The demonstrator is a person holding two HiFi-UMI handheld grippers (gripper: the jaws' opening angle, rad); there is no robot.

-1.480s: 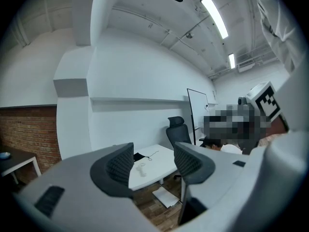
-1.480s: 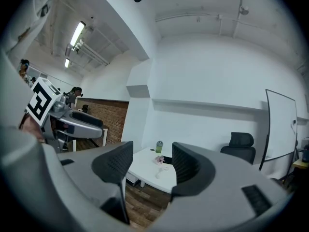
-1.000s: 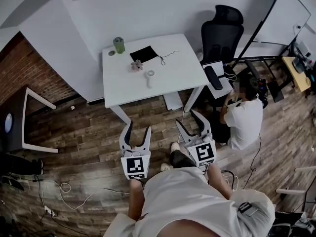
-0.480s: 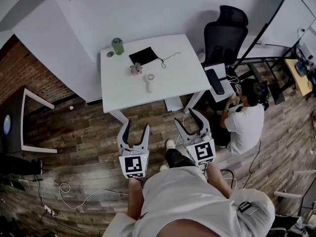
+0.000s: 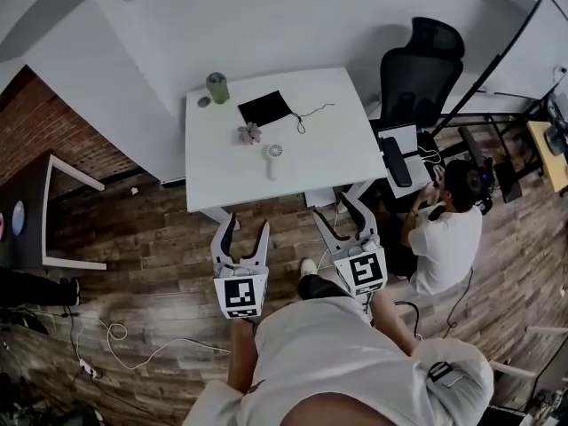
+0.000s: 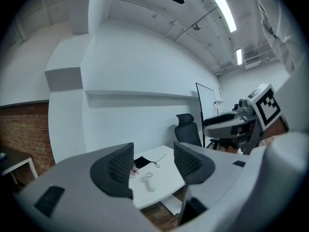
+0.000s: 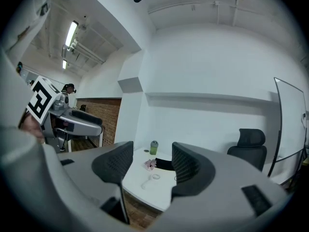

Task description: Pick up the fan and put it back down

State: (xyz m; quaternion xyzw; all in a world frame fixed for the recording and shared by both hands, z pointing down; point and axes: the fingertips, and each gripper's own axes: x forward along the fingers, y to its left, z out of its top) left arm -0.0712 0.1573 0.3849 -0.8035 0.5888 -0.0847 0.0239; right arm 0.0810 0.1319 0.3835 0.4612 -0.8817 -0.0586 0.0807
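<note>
- Task progress: basically nothing done yet, as far as I can tell. The fan (image 5: 272, 158) lies flat on the white table (image 5: 328, 153), roughly mid-table and a bit toward the near edge, handle pointing back at the person.
- Left gripper (image 5: 248, 224): jaws apart, nothing between the pads. In its own view the fan only shows far off through the gap.
- Right gripper (image 5: 331, 206): same deal, jaws spread and empty, with the fan small and distant between them.
- Both grippers hang over the wood floor (image 5: 151, 238), short of the table's near edge and well apart from the fan. So I'd call this the approach stage. Everything's left to do: reach in, close on the fan, lift it, set it down again.
- My guess is the handle is the easy bit to grab, since the round head looks wider.
- Other stuff on the table: a green cup (image 5: 217, 87) at the far left corner, a black pouch (image 5: 264, 108) with a thin cable (image 5: 315, 114) trailing off it, and a small pink thing (image 5: 248, 133) just beside the fan. None of it touches the fan.
- Room: white walls, a brick wall (image 5: 35, 122) on the left, and a black office chair (image 5: 422, 60) right of the table. A seated person (image 5: 448, 229) is off to the right, and a whiteboard (image 5: 524, 43) leans in the far corner.
</note>
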